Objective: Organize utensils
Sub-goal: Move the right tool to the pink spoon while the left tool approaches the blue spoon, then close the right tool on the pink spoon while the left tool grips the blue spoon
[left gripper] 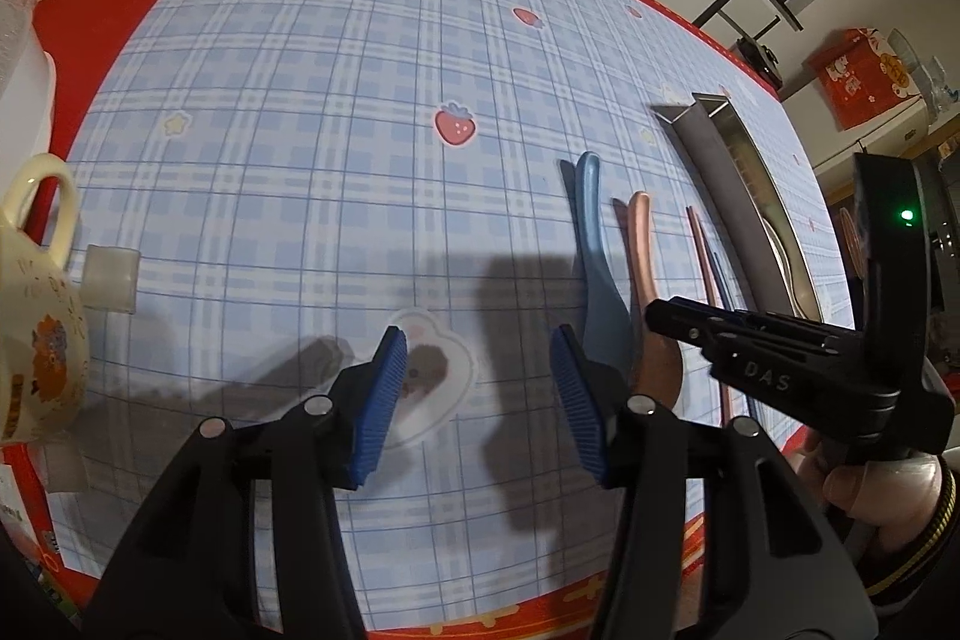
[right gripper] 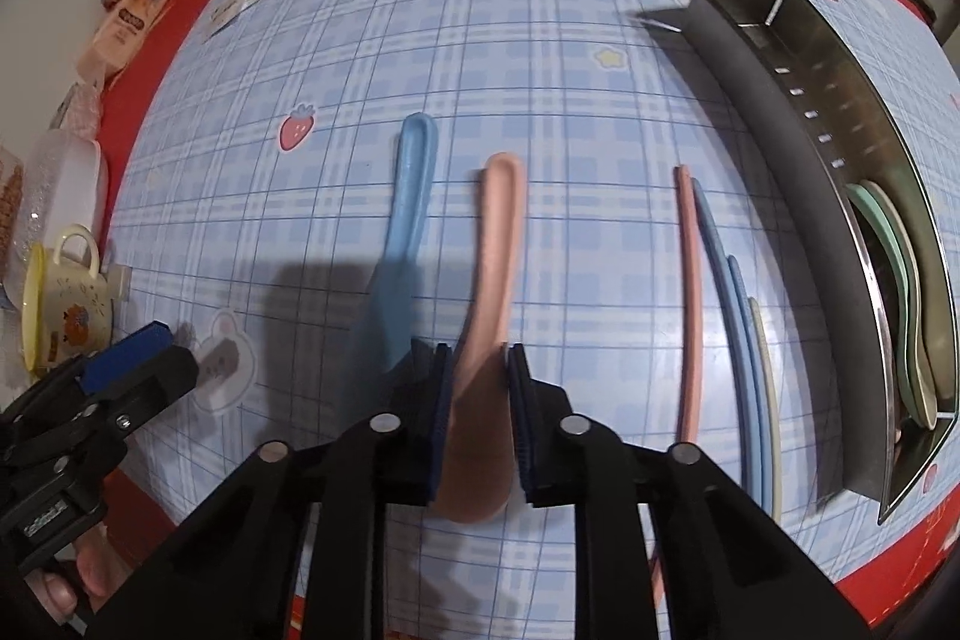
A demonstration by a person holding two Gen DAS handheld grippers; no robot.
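Right claw [right gripper: 478,388] tilted down, pinching pink spoon [right gripper: 498,280]

left wrist view: rides the left hand-held gripper [left gripper: 474,400], tilted steeply down, close over the tabletop [left gripper: 300,130].
right wrist view: likewise, over the pink spoon [right gripper: 498,280].
shared: both spoons, metal tray [right gripper: 780,130], mug [left gripper: 36,328].

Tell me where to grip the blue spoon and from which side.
Grip the blue spoon from above, fingers across its narrow handle just above the bowl. It lies flat on the table, and the pink spoon beside it leaves a gap there.
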